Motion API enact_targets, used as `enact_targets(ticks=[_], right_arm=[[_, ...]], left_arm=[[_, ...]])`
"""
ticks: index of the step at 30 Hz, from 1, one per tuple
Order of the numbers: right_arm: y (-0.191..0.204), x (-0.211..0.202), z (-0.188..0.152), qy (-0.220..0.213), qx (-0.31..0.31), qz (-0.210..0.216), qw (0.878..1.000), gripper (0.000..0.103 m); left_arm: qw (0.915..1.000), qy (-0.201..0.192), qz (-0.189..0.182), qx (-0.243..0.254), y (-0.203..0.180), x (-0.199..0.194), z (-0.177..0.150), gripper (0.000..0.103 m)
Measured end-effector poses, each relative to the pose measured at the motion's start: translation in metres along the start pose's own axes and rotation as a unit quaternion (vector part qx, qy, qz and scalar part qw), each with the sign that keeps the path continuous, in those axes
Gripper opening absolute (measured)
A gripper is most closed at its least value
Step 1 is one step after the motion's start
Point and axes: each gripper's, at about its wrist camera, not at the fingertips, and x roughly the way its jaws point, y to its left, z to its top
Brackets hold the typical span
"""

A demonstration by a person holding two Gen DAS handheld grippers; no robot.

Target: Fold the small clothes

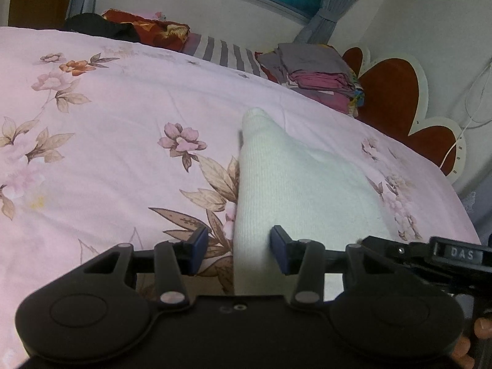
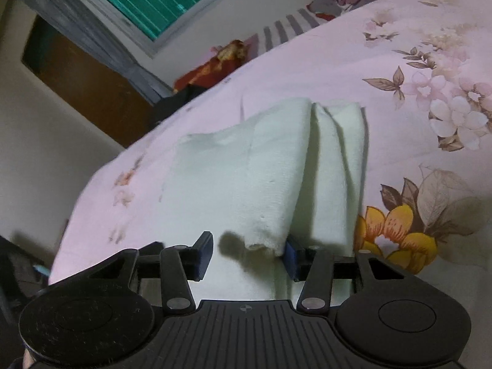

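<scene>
Black tongs fill the bottom of both views, and each pair has white knit between its blue pads. Left tongs [image 1: 235, 252] straddle the near edge of the white garment [image 1: 286, 178], which runs away across the pink floral bedsheet [image 1: 107, 123] to a rounded tip. Their pads stand apart, one off the cloth over the sheet, the other at the fabric's side; no pinch shows, so I read them as released around the edge. Right tongs [image 2: 249, 253] sit at the opposite end, where a ragged corner of the garment [image 2: 246, 169] hangs between the pads and touches the right-hand one. The left-hand pad stands clear, so that pair is not clamped either.

Now the advice. The garment lies partly doubled, with a lengthwise crease in the right wrist view and several layers at the near end. For a clean fold, I would close both pairs fully on the cloth and catch every layer, not just the top one. Lift together, keep the edge taut between the two hands, and carry it towards the far tip so the edges meet. Knit stretches and sags, so uneven pull would probably skew the fold. Folded clothes [image 1: 319, 70] wait by the headboard [image 1: 396, 92].
</scene>
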Motion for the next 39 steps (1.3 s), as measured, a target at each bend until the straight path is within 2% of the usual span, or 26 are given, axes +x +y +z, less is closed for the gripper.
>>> enact_targets(ticks=[2, 4, 5, 6, 7, 9, 11, 13, 16, 18, 19, 21, 23, 27, 29, 30, 32, 33, 34, 36, 38, 39], right_arm=[[-0.001, 0.004, -0.002, 0.001, 0.01, -0.001, 1.0, 0.049], [0.005, 0.007, -0.002, 0.005, -0.001, -0.009, 1.0, 0.048], [0.008, 0.007, -0.002, 0.006, -0.01, -0.016, 1.0, 0.044], [0.012, 0.008, -0.002, 0.008, -0.022, -0.027, 0.999, 0.026], [0.014, 0.01, -0.003, 0.011, -0.028, -0.032, 0.999, 0.022], [0.014, 0.011, -0.003, 0.008, -0.027, -0.029, 0.999, 0.017], [0.014, 0.012, -0.004, 0.008, -0.027, -0.028, 0.999, 0.015], [0.016, 0.01, -0.005, 0.007, -0.04, -0.029, 0.999, 0.013], [0.027, -0.012, -0.001, -0.017, -0.06, -0.017, 0.998, 0.012], [0.03, -0.03, 0.001, -0.029, -0.076, -0.026, 0.996, 0.012], [0.024, -0.031, 0.0, -0.026, -0.078, -0.039, 0.996, 0.012], [-0.004, -0.018, -0.004, 0.008, -0.037, -0.061, 0.997, 0.012], [-0.018, -0.017, -0.008, 0.004, -0.004, -0.039, 0.999, 0.012], [-0.016, -0.018, -0.009, 0.005, -0.013, -0.037, 0.999, 0.012], [-0.017, -0.018, -0.007, 0.007, -0.012, -0.031, 0.999, 0.013], [-0.015, -0.021, -0.006, 0.007, -0.019, -0.029, 0.999, 0.013], [-0.008, -0.034, -0.001, -0.011, -0.044, -0.049, 0.998, 0.03], [-0.003, -0.045, 0.001, -0.04, -0.064, -0.073, 0.994, 0.054], [0.001, -0.056, 0.004, -0.073, -0.087, -0.084, 0.99, 0.057], [0.007, -0.059, 0.016, -0.093, -0.105, -0.098, 0.985, 0.056], [0.01, -0.047, 0.032, -0.089, -0.106, -0.093, 0.986, 0.034], [0.011, -0.036, 0.04, -0.08, -0.108, -0.088, 0.987, 0.018]], left_arm=[[1.0, 0.005, -0.002, 0.0, 0.001, 0.0, 0.001, 0.044], [0.9998, 0.007, -0.009, -0.013, 0.004, -0.005, 0.007, 0.039], [0.9999, 0.0, -0.01, -0.009, 0.003, -0.008, 0.01, 0.036], [0.9999, -0.01, -0.005, 0.004, 0.0, -0.011, 0.012, 0.036], [0.9997, -0.014, 0.0, 0.022, -0.004, -0.011, 0.015, 0.036], [0.9993, 0.005, -0.003, 0.037, -0.008, -0.001, 0.019, 0.034], [0.9988, 0.02, -0.003, 0.045, -0.009, 0.009, 0.02, 0.031], [0.9988, 0.016, -0.01, 0.044, -0.014, 0.004, 0.023, 0.024], [0.9975, 0.006, -0.024, 0.066, -0.031, -0.01, 0.026, 0.024], [0.9937, 0.03, -0.004, 0.108, -0.047, 0.0, 0.023, 0.026], [0.9923, 0.048, -0.005, 0.114, -0.052, 0.009, 0.019, 0.026], [0.9919, 0.056, -0.001, 0.114, -0.054, 0.017, 0.014, 0.028], [0.9919, 0.055, -0.002, 0.115, -0.053, 0.017, 0.013, 0.028], [0.9921, 0.062, -0.006, 0.109, -0.048, 0.021, 0.013, 0.032], [0.9928, 0.056, -0.017, 0.104, -0.047, 0.015, 0.019, 0.028], [0.9938, 0.039, -0.026, 0.101, -0.047, 0.007, 0.025, 0.029], [0.9945, -0.003, -0.04, 0.096, -0.045, -0.003, 0.039, 0.031], [0.9942, -0.017, -0.043, 0.098, -0.045, -0.003, 0.047, 0.031], [0.9936, -0.024, -0.048, 0.1, -0.046, 0.001, 0.054, 0.031], [0.9917, -0.026, -0.062, 0.109, -0.05, 0.013, 0.067, 0.029], [0.989, -0.025, -0.076, 0.125, -0.056, 0.03, 0.075, 0.029], [0.9883, -0.019, -0.079, 0.129, -0.059, 0.04, 0.077, 0.029]])
